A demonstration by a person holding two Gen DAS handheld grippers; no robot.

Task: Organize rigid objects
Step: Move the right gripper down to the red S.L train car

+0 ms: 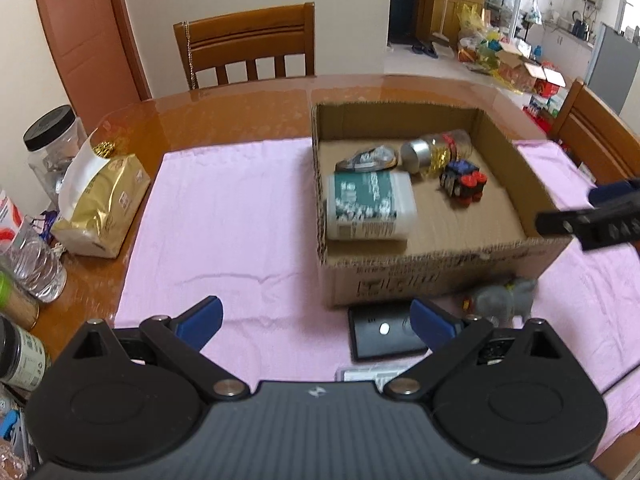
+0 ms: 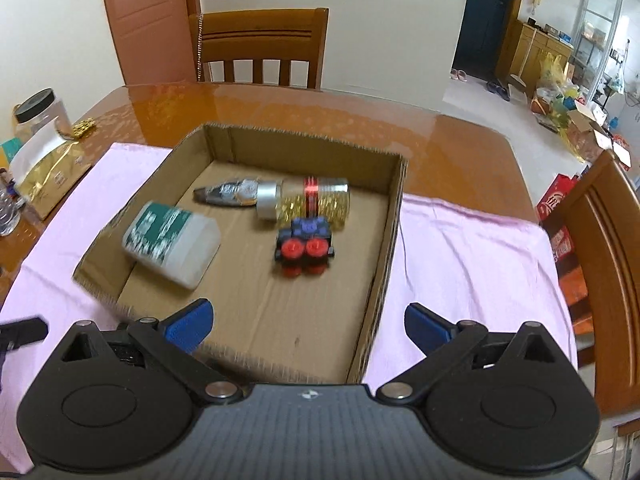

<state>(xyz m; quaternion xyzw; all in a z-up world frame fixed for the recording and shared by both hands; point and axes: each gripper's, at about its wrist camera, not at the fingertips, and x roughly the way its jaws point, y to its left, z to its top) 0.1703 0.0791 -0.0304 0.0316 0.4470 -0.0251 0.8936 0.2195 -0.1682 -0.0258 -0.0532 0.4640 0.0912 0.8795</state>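
A cardboard box (image 1: pixel 400 280) (image 2: pixel 384 240) stands on a pink cloth. Inside lie a white tub with a green label (image 1: pixel 368 204) (image 2: pixel 172 244), a gold-filled jar (image 1: pixel 436 152) (image 2: pixel 308 200), a black toy with red wheels (image 1: pixel 464 184) (image 2: pixel 306 248) and a silver packet (image 1: pixel 368 160) (image 2: pixel 228 194). My right gripper (image 2: pixel 308 324) hangs open over the box's near part, with nothing between its fingers. My left gripper (image 1: pixel 316 320) is open over the cloth. A black flat device (image 1: pixel 384 336) and a grey toy elephant (image 1: pixel 504 300) lie in front of the box.
A gold bag (image 1: pixel 100 204), a black-lidded clear jar (image 1: pixel 52 148) and bottles (image 1: pixel 36 264) crowd the table's left edge. Wooden chairs stand behind (image 1: pixel 248 48) and to the right (image 2: pixel 600 264). A small clear case (image 1: pixel 368 374) lies near my left gripper.
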